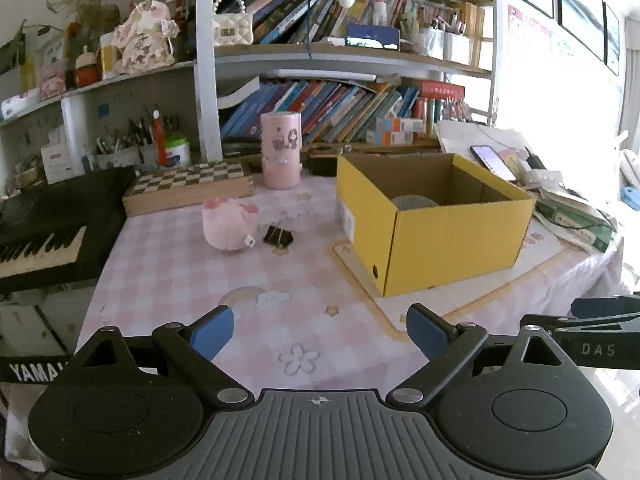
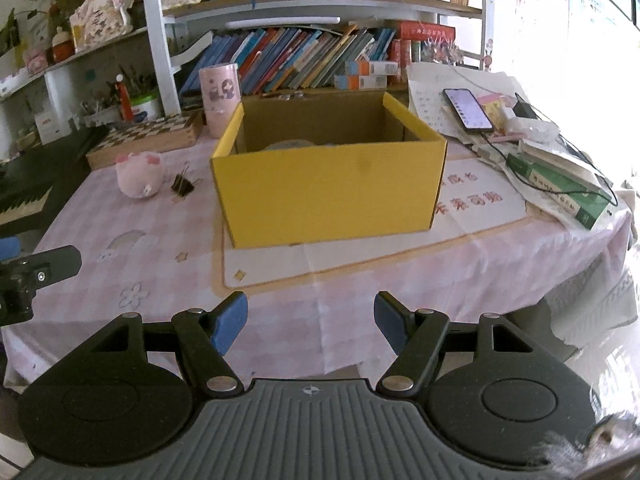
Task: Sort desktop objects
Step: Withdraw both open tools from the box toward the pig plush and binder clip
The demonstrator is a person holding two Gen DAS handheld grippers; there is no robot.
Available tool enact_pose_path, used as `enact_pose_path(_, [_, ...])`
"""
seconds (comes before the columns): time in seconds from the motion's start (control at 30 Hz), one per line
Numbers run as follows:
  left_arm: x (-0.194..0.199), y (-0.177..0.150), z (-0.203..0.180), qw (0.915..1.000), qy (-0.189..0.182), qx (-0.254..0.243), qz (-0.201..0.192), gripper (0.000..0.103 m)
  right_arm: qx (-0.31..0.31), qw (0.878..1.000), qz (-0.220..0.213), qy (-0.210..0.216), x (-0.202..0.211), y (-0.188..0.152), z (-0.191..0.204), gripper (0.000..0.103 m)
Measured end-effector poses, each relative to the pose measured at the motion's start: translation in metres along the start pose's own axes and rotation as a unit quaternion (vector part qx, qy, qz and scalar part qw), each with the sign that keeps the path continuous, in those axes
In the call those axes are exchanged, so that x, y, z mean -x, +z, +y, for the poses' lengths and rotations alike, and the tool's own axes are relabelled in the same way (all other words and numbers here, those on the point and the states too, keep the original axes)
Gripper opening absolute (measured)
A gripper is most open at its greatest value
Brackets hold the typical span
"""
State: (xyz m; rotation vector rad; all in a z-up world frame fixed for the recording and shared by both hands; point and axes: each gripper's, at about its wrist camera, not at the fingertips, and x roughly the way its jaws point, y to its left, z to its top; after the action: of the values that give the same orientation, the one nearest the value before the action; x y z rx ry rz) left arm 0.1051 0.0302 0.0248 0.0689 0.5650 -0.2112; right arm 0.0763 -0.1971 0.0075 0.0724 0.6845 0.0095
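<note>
A yellow cardboard box (image 1: 436,236) (image 2: 328,192) stands open on the pink checked tablecloth, with a grey round thing (image 1: 414,202) inside. A pink plush toy (image 1: 228,224) (image 2: 138,174) and a black binder clip (image 1: 278,236) (image 2: 183,186) lie to the left of the box. A pink cylinder cup (image 1: 280,150) (image 2: 220,96) stands behind them. My left gripper (image 1: 320,332) is open and empty, hovering over the near table edge. My right gripper (image 2: 311,322) is open and empty, in front of the box.
A wooden chessboard box (image 1: 188,190) lies at the back left. A black keyboard (image 1: 44,232) sits off the table's left side. A phone (image 2: 468,109), papers and green books (image 2: 560,192) crowd the right side. Bookshelves stand behind.
</note>
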Motion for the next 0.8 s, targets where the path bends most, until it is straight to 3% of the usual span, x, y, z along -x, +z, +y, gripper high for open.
enact_pose_path(0.8, [0.025, -0.027, 0.029, 0.9998, 0.005, -0.006, 0.018, 0.095, 0.031, 0.998, 0.032, 0.035, 0.012, -0.041, 0.061, 0.068])
